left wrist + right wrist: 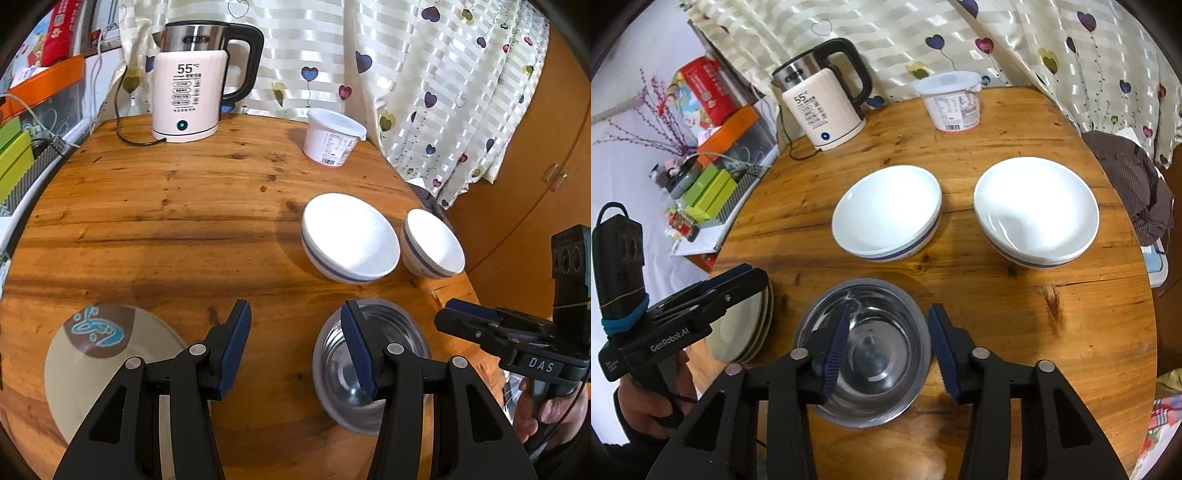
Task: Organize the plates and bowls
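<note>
1. Two white bowls with blue bands, one (886, 212) to the left and one (1036, 212) to the right, sit upright side by side and apart, on the far half of the round wooden surface (1071, 332).
2. Nearer, the steel bowl (866, 350) stands mouth up, directly ahead of and under the right gripper (890, 350). Its jaws are wide and empty, with the left finger over the bowl's inside and the right finger just outside the right rim.
3. Being round, the bowl has no long axis, so I judge any rim pinch would serve.
4. The left gripper (295, 347) also hangs open and empty, between the plate stack (92, 365) on its left and the steel bowl (369, 365) on its right.
5. Judged from this, the right hand is nearer the steel bowl and the left hand nearer the plates.
</note>
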